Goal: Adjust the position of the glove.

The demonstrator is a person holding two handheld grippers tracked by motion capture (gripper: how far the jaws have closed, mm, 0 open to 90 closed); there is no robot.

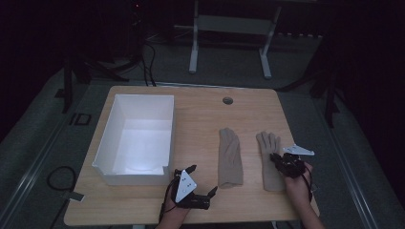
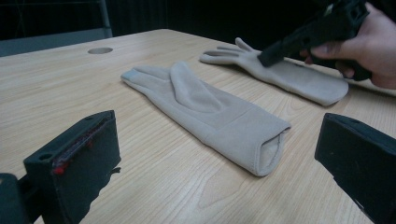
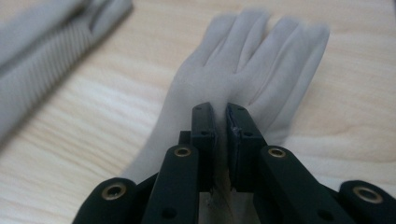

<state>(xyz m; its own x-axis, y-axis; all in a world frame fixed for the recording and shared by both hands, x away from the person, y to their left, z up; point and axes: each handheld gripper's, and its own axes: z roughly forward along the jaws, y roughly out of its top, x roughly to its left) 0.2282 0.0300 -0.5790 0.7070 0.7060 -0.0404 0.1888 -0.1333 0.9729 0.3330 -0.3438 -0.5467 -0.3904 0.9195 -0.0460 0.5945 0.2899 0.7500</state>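
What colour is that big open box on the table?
White. The open rectangular plastic box shows best in the high view, beside two beige gloves.

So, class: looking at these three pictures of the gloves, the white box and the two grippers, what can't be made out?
- Right glove: right gripper view, fingertips blurred; cuff hidden behind the right gripper.
- White box: high view, glare on its floor hides any contents.
- Left glove: right gripper view, cut off by the frame edge.
- Left gripper: left gripper view, jaw bases cut off at the bottom.

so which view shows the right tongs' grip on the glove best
The right gripper view: the right tongs pinch a fold of the right glove close up. The high view shows them small and dim; the left gripper view shows them side-on.
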